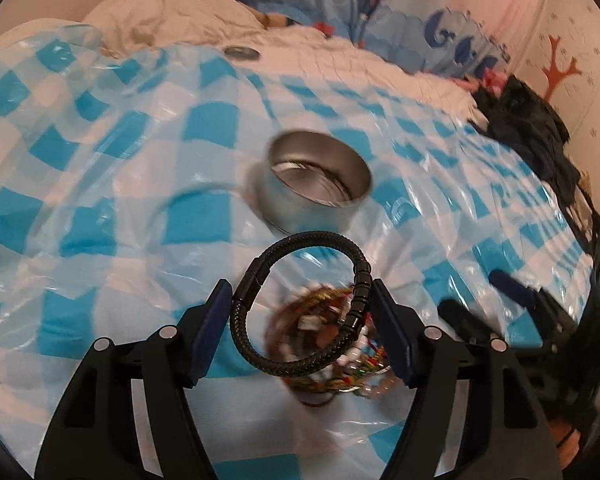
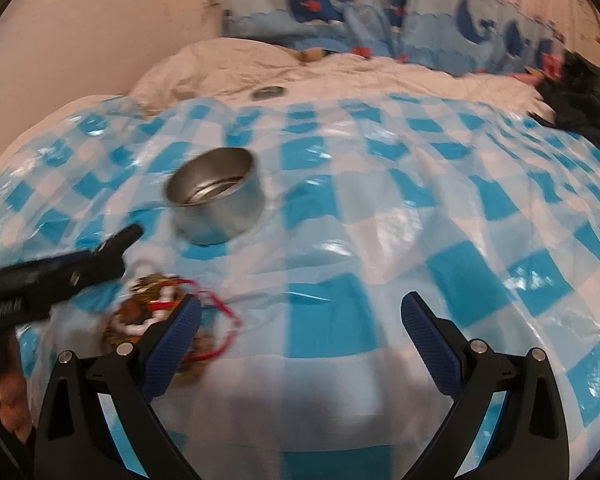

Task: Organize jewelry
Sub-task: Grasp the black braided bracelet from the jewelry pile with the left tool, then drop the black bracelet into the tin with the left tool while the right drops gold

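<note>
My left gripper (image 1: 300, 300) is shut on a black braided bracelet (image 1: 256, 344), held above a blurred pile of colourful beaded jewelry (image 1: 332, 340) on the checked sheet. A round metal tin (image 1: 316, 184) stands open just beyond it; it also shows in the right wrist view (image 2: 216, 200). My right gripper (image 2: 300, 320) is open and empty over the sheet, right of the jewelry pile (image 2: 156, 312). The left gripper (image 2: 60, 268) shows as a dark blurred shape at the left of the right wrist view. The right gripper (image 1: 512, 292) shows at the right of the left wrist view.
A blue and white checked plastic sheet (image 2: 380, 208) covers the bed. A flat metal lid (image 2: 268, 92) lies on the white bedding behind. Blue whale-print pillows (image 2: 380, 12) line the wall. Dark clothing (image 1: 532, 128) lies at the right edge.
</note>
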Tool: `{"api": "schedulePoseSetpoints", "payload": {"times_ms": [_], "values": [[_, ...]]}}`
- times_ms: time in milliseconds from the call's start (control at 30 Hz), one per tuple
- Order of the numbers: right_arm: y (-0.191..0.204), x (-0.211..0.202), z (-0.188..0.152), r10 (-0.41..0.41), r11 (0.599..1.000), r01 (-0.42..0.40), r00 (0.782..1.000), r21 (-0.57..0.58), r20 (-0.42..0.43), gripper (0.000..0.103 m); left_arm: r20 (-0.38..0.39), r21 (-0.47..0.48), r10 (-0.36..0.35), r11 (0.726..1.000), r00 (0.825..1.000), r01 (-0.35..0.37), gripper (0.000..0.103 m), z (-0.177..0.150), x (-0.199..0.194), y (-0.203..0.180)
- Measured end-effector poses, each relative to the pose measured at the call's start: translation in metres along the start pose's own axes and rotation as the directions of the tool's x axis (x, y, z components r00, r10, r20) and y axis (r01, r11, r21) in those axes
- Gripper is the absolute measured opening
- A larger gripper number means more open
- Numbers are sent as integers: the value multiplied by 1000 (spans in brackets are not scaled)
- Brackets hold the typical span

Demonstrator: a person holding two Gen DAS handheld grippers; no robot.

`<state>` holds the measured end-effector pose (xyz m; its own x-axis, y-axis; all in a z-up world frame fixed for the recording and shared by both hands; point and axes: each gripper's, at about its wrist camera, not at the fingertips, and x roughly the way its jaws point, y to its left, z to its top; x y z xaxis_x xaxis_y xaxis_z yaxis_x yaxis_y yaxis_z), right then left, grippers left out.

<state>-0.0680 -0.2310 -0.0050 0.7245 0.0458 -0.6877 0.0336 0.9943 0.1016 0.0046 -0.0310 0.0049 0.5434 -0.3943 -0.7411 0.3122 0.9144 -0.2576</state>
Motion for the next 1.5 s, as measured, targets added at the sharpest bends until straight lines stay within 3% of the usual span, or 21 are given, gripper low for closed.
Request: {"api": "schedulePoseSetpoints", "payload": {"times_ms": [200,467,533,600,867,900,933,1067,1300,1500], "values": [[45,-1,-3,109,979,-103,994,-178,25,96,42,-64,41,997,998,-39,66,6,-19,25],[58,9,-4,191,964,-192,981,-183,-26,95,49,-83,47,996,998,-43,66,5,-26,37],[54,9,-5,231,960,-235,972,-153,-42,86,50,-82,45,996,998,-41,66,4,-26,36],[50,13,-5,252,958,-259,965,-126,-67,63,51,-77,42,996,998,-38,66,4,-26,34],[39,25,-9,295,952,-302,947,-42,-126,31,50,-72,42,997,998,-39,66,3,-26,33],[40,25,-9,295,952,-302,947,-47,-125,18,50,-71,43,997,998,-39,66,2,-26,33],[41,25,-10,295,951,-304,947,-51,-130,15,50,-70,43,997,998,-40,66,2,-26,32],[40,19,-8,302,949,-309,948,-62,-104,4,50,-68,46,997,998,-43,66,2,-26,31],[38,-2,-1,313,946,-313,950,-82,-16,4,50,-70,47,997,998,-43,66,2,-25,32],[31,-29,16,348,937,-340,930,-86,116,4,72,-53,45,998,996,-41,66,9,-24,28]]}}
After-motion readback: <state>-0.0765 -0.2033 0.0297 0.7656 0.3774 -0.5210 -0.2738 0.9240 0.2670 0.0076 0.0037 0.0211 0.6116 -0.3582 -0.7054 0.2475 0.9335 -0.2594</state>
